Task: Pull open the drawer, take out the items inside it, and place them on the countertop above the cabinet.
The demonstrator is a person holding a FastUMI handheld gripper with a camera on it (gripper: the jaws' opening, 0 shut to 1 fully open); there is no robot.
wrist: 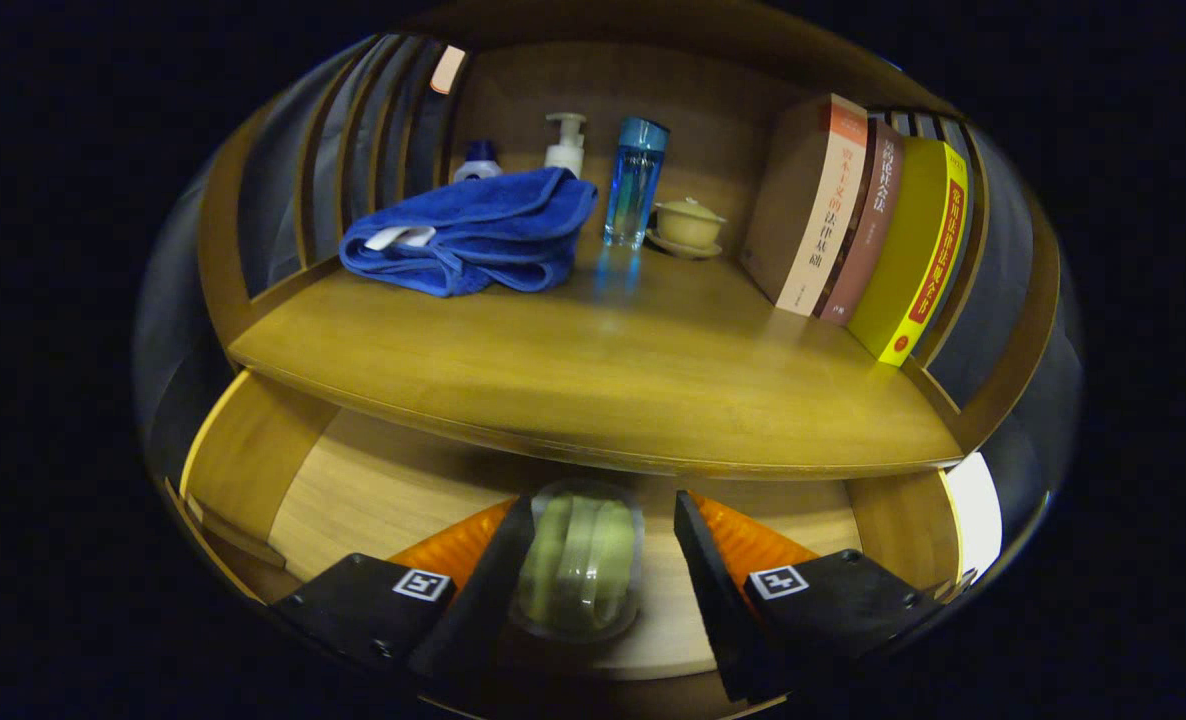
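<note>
The drawer (373, 490) stood pulled open below the wooden surface (593, 370), its pale floor bare apart from one item. That item, a clear plastic container (578, 560) with greenish contents, lay on the drawer floor between the fingers of the gripper (601, 575). The gripper was spread wide: the left finger stood right against the container's left side, while a clear gap separated the right finger from it, so the container was not clamped. Whether the left finger actually touched it could not be told.

On the surface above, a folded blue towel (478, 235) lay at the far left. Behind it stood a small bottle with a dark blue cap (478, 160) and a white pump bottle (565, 145). Just right of the towel stood a tall clear blue bottle (636, 180), upright, and near it to the right a small lidded cup on a saucer (688, 225). At the far right, three books (868, 220) stood leaning against the side wall, spines facing out.
</note>
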